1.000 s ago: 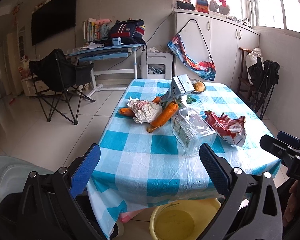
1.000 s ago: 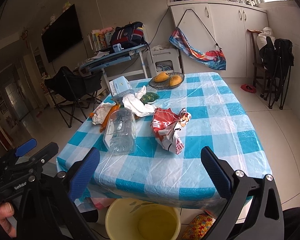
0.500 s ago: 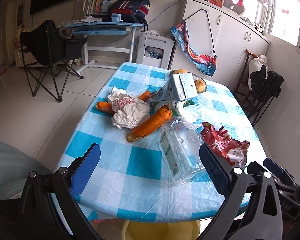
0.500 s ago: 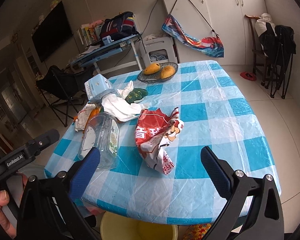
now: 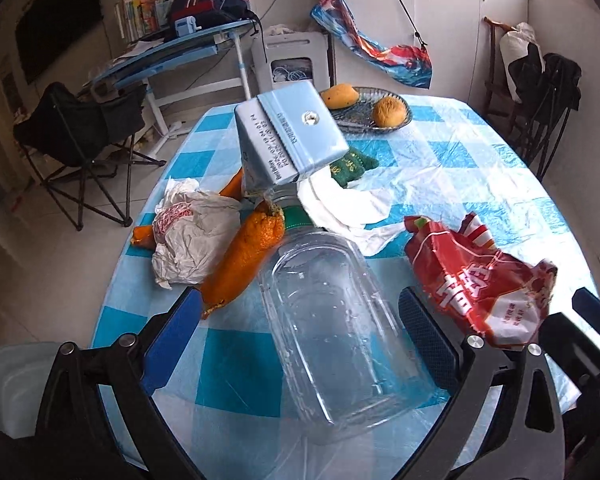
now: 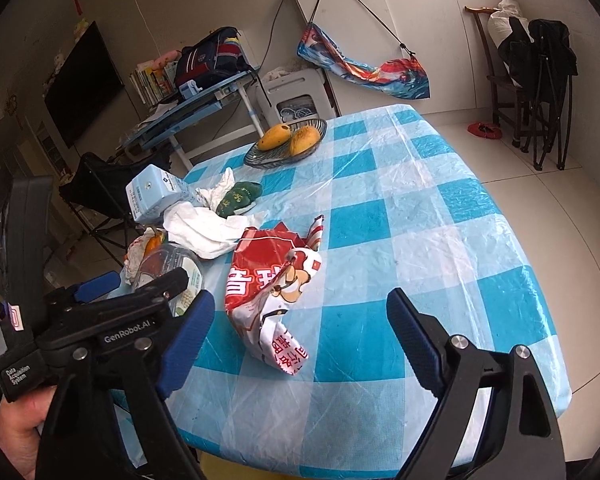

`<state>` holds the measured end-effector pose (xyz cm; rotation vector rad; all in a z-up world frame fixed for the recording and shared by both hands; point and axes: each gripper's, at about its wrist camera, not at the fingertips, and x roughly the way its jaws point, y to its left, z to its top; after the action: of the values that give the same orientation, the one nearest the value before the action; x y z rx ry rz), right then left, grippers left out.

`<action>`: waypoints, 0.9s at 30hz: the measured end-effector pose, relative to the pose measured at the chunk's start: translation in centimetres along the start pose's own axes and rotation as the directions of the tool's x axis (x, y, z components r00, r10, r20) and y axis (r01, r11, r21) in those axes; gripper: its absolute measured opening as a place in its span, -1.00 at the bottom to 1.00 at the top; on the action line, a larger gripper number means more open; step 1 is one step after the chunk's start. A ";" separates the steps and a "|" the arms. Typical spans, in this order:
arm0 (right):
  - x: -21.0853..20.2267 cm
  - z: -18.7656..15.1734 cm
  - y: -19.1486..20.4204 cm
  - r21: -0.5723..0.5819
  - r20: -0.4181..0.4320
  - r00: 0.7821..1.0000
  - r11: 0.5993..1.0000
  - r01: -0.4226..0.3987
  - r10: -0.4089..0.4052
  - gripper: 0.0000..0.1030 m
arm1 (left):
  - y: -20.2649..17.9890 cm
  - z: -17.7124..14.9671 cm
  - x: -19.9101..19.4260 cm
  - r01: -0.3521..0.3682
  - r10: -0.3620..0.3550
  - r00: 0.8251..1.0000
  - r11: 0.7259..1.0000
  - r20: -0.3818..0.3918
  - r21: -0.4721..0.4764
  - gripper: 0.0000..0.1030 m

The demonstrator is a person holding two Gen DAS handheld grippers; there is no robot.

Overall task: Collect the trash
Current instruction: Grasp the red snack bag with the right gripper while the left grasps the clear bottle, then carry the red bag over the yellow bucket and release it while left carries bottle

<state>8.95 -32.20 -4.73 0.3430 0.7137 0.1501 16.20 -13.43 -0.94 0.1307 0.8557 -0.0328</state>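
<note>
On the blue-and-white checked surface [image 5: 236,364], trash is seen far closer than a second ago. The clear plastic jar lying on its side [image 5: 336,320] now sits between the wide-spread pads of the left tool [image 5: 300,340], untouched. The right tool [image 6: 300,340], spread wide, has just been narrowing around the crumpled red snack bag [image 6: 272,288], gripping nothing. The jar's base is cut off behind the tool frame.

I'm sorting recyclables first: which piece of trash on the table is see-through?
The clear plastic jar lying on its side with a green lid, between the left tongs. The red snack bag and blue carton are opaque.
</note>
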 end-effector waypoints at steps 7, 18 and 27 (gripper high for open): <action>2.4 0.5 -0.7 0.079 -0.048 0.995 0.994 -0.080 0.084 0.48 | 4.5 -1.0 1.2 0.102 -0.106 0.993 0.992 -0.056 -0.072 0.09; 3.1 0.6 0.1 0.098 -0.096 0.978 0.979 -0.176 0.186 -0.73 | 6.4 -2.5 -1.2 0.268 -0.273 0.962 0.957 -0.030 -0.107 0.02; 0.1 0.3 1.8 0.021 -0.037 0.976 0.977 -0.212 0.213 -0.74 | 7.4 -5.5 -4.5 0.388 -0.395 0.919 0.908 -0.010 -0.158 0.02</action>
<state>9.16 -30.62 -3.92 0.4337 0.7161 0.3544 9.72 -5.49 -0.42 -0.1882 0.9127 -0.3426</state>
